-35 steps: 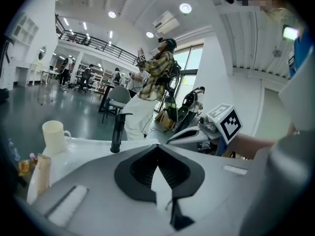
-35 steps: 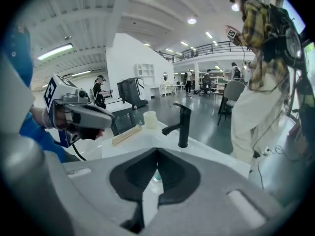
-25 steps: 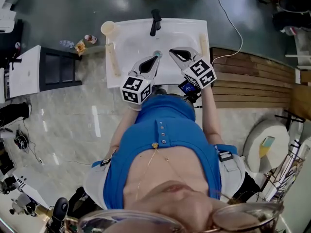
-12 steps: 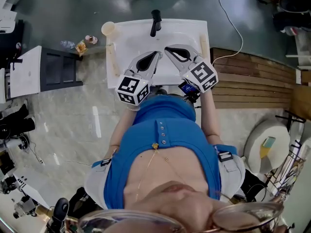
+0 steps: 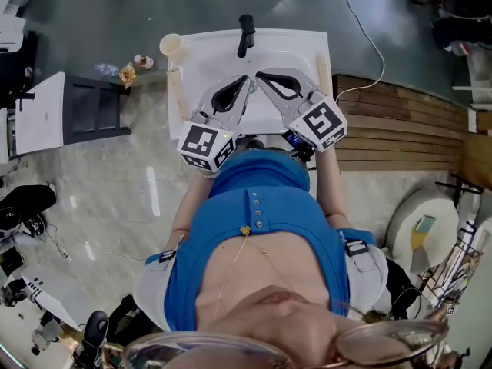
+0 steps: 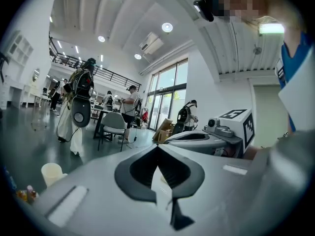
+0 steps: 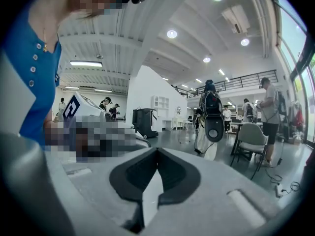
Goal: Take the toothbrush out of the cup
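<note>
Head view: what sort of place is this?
Likely a mock bathroom station in a big open hall: a freestanding washbasin with black faucet and cup, while the gripper views show chairs and other people.

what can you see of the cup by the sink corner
The cup is a small pale cream tumbler, plastic by its look, standing upright with its mouth open at the back left corner of the white sink. Nothing shows above its rim in the left gripper view. Apart from what it stands on, nothing touches it.
</note>
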Demonstrator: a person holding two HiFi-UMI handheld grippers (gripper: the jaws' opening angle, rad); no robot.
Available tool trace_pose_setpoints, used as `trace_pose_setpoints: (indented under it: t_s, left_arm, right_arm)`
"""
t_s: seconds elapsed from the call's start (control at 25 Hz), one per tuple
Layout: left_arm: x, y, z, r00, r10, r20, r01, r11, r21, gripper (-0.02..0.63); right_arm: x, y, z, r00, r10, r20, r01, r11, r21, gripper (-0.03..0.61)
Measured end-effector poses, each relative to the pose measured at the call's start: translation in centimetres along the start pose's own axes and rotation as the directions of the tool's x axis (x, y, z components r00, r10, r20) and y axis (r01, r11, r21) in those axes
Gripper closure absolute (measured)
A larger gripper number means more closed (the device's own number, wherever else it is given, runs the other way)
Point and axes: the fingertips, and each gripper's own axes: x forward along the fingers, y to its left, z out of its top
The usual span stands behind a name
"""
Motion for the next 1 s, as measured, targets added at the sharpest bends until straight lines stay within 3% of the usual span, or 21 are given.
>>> trace_pose_setpoints:
  t_s: [0.32,1.0]
  left_arm:
    - [-0.2,-0.6,0.9,1.000,-0.012,0.009,0.011,1.000,0.018,0.614]
    - [-0.3,-0.9,1.1,1.000,-0.018,0.005,0.018,0.999,0.034,0.614]
  right_arm:
    - [-0.5,0.6,1.8,1.000,0.015,0.018,-0.015,1.000,0.001,0.577]
    - [-0.5,0.3,1.6,0.999,0.023,0.027,-0.023,1.000,0.006,0.577]
